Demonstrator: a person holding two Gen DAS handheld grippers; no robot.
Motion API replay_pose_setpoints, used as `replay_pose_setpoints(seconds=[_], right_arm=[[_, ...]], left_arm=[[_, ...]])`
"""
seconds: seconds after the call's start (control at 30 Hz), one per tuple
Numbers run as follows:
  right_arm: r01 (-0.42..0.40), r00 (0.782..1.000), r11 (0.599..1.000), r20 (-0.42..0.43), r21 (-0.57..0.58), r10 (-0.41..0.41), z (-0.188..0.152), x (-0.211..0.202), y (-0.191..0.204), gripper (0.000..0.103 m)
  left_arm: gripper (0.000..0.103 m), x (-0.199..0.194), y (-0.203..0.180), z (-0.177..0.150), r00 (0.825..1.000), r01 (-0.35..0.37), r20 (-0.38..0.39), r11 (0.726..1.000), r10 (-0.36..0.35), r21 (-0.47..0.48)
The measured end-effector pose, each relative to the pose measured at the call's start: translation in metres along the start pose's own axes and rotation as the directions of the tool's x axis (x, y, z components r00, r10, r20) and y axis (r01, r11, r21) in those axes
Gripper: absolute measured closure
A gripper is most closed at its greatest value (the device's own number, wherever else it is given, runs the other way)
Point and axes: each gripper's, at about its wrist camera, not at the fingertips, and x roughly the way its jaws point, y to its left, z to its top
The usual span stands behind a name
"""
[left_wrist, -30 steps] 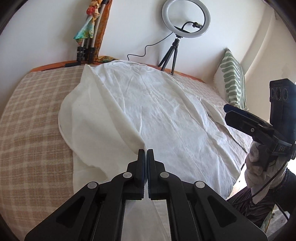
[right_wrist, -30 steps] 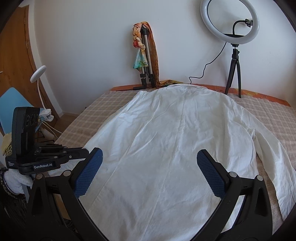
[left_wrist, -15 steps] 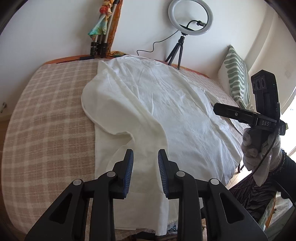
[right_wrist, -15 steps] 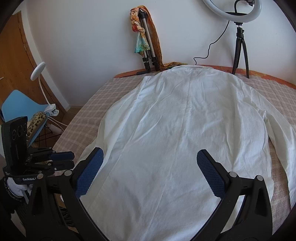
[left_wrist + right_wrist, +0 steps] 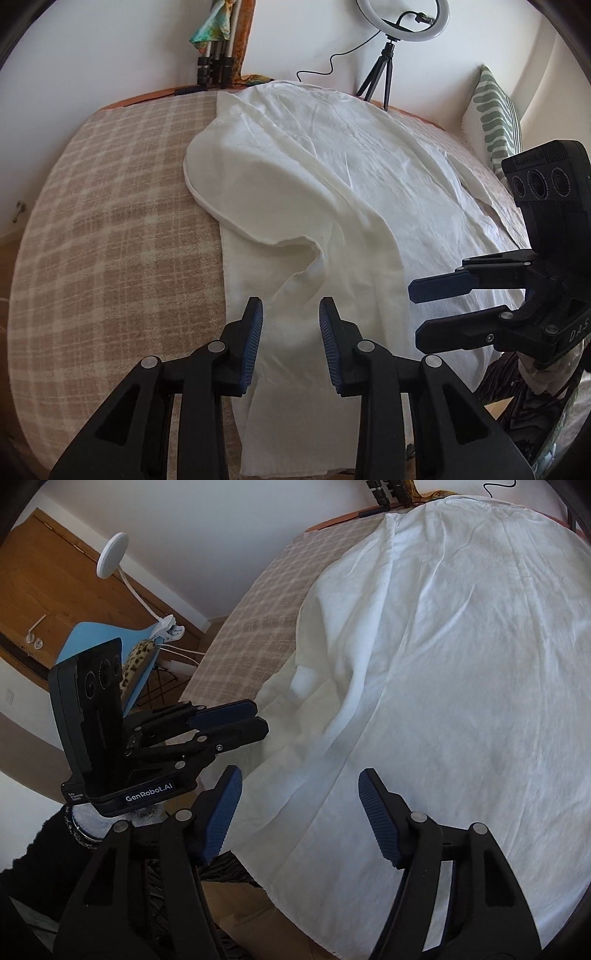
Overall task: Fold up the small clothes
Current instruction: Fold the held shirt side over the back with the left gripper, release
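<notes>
A white long-sleeved shirt (image 5: pixel 332 192) lies spread on the bed, its left sleeve folded inward over the body. It also fills the right wrist view (image 5: pixel 461 664). My left gripper (image 5: pixel 291 314) is open and empty, just above the shirt's lower left part. My right gripper (image 5: pixel 300 790) is open and empty above the shirt's hem near the bed edge. The right gripper shows at the right of the left wrist view (image 5: pixel 417 312). The left gripper shows at the left of the right wrist view (image 5: pixel 258 720).
The bed has a beige checked cover (image 5: pixel 110 221). A ring light on a tripod (image 5: pixel 399 26) and folded tripods (image 5: pixel 218 62) stand at the far wall. A striped pillow (image 5: pixel 495 114) sits at the right. A blue chair (image 5: pixel 107 646) and clip lamp (image 5: pixel 110 554) stand beside the bed.
My left gripper opened, let go of the sleeve and drew back toward the near edge. The sleeve now lies folded over the shirt. My right gripper moved lower and left, and narrowed its opening.
</notes>
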Motion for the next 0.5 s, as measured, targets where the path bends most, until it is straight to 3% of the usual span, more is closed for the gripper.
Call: replay_pose_setpoints(seconds=[0.07, 0.13, 0.23, 0.27, 0.3, 0.37, 0.5], right_arm=[[-0.009, 1.0, 1.0, -0.023, -0.003, 0.009, -0.002, 0.007, -0.001, 0.05], [-0.025, 0.998, 1.0, -0.051, -0.002, 0.025, -0.004, 0.011, -0.002, 0.075], [-0.035, 0.997, 0.999, -0.063, 0.006, 0.036, -0.008, 0.012, -0.005, 0.082], [-0.029, 0.998, 1.0, -0.058, 0.004, 0.03, -0.008, 0.011, -0.005, 0.082], [-0.021, 0.998, 1.0, -0.053, 0.003, 0.021, -0.009, 0.008, -0.006, 0.082], [-0.012, 0.999, 1.0, -0.039, 0.014, 0.013, -0.009, 0.002, -0.008, 0.08], [-0.038, 0.999, 0.999, -0.019, 0.03, 0.038, -0.007, 0.001, -0.008, 0.042]], left_arm=[[0.068, 0.007, 0.005, 0.005, 0.999, 0.036, -0.014, 0.999, -0.036, -0.007], [0.068, 0.012, 0.009, 0.008, 0.997, 0.078, -0.026, 0.997, -0.078, -0.014], [0.073, 0.019, 0.003, 0.007, 0.997, 0.064, -0.046, 0.997, -0.062, 0.043], [0.08, 0.022, 0.002, 0.006, 0.996, 0.071, -0.062, 0.996, -0.068, 0.05], [0.096, 0.024, 0.003, 0.004, 0.994, 0.08, -0.077, 0.996, -0.076, 0.045], [0.098, 0.021, 0.006, 0.0, 0.994, 0.084, -0.071, 0.996, -0.082, 0.032], [0.101, 0.008, 0.009, -0.006, 0.997, 0.069, -0.049, 0.997, -0.068, 0.021]])
